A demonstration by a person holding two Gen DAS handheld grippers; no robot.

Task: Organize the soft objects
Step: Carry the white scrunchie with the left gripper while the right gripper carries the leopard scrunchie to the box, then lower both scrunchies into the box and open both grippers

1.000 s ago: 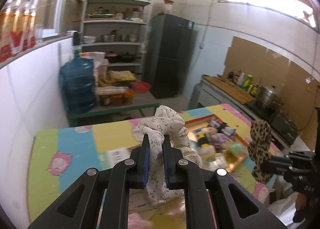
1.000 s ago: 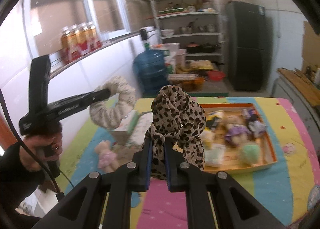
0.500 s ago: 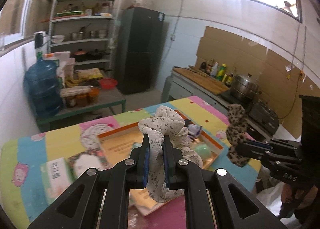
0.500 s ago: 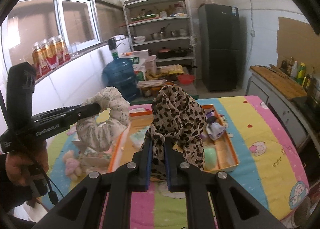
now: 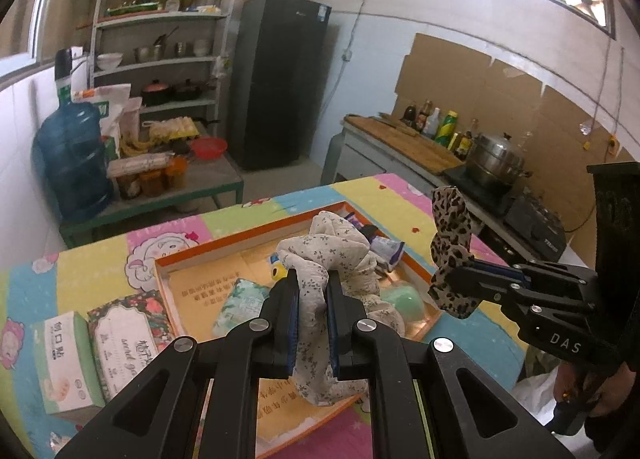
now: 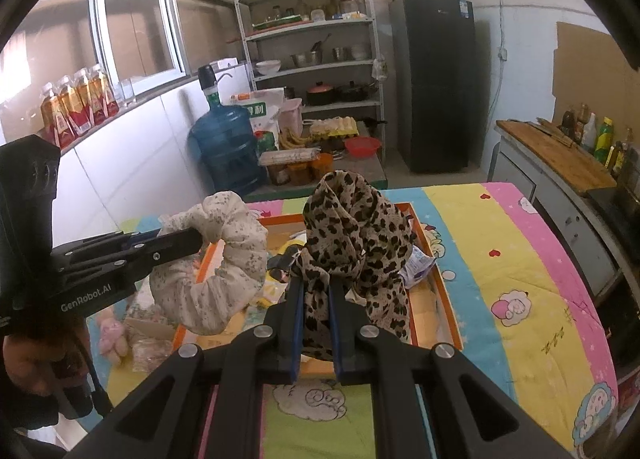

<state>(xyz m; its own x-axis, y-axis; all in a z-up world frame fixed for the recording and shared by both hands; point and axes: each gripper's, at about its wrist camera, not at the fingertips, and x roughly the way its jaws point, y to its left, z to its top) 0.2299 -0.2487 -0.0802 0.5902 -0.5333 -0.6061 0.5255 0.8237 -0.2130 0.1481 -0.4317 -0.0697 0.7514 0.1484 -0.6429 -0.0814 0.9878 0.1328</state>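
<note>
Squarely between closed jaws: floral scrunchie [image 5: 320,259], leopard scrunchie [image 6: 352,231].

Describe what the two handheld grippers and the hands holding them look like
Both are matte black plastic with silver screw heads and blue pads lining the fingers. The left gripper reads "GenRobot.AI" in white and trails a thin black cable below its pistol grip. The right gripper shows "DAS". The left hand wears a dark sleeve.

Matt black plastic on the left gripper [image 5: 313,315], pinching a crinkled cream floral cloth scrunchie [image 5: 328,259]. Right gripper [image 6: 316,315], same matt plastic, grips a soft leopard-print cloth scrunchie [image 6: 352,235]. Glossy orange cardboard tray [image 5: 248,237] at centre frame; smooth printed tablecloth [image 6: 500,259].
</note>
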